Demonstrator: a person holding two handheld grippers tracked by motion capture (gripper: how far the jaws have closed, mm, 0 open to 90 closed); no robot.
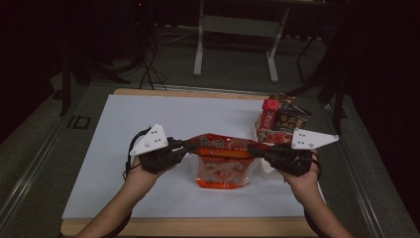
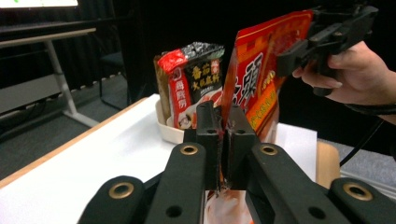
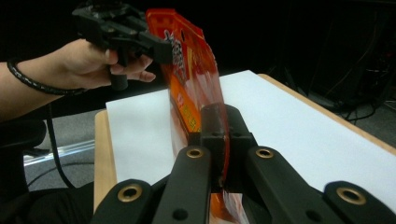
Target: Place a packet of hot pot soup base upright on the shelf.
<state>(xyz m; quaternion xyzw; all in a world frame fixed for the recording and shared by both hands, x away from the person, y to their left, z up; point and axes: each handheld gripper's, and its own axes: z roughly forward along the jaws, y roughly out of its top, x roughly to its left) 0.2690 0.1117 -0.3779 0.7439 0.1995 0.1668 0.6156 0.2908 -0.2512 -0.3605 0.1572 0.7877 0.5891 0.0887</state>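
White sheet point(image 1: 148, 173) bare left and front; tray point(image 1: 267, 171) with upright packets point(image 1: 285, 121) blocks far right.

Dim room, black background; the white table point(image 1: 148, 119) is brightest. Near the jaws the focus softens, with a faint sheen.

Setting: lab or recording studio, not home or kitchen. Evidence: dark surround, black curtain-like backdrop on both sides; wooden table point(image 1: 148, 92) covered by plain white sheet point(image 1: 148, 124), laid out as bare work surface; grey carpeted floor with loose cables point(image 1: 148, 69) trailing across it; metal-framed stand or bench point(image 1: 237, 34) behind table; floor rail point(image 1: 29, 168) along left side; second light-coloured desk on metal legs point(image 2: 51, 56) at far left in left gripper view
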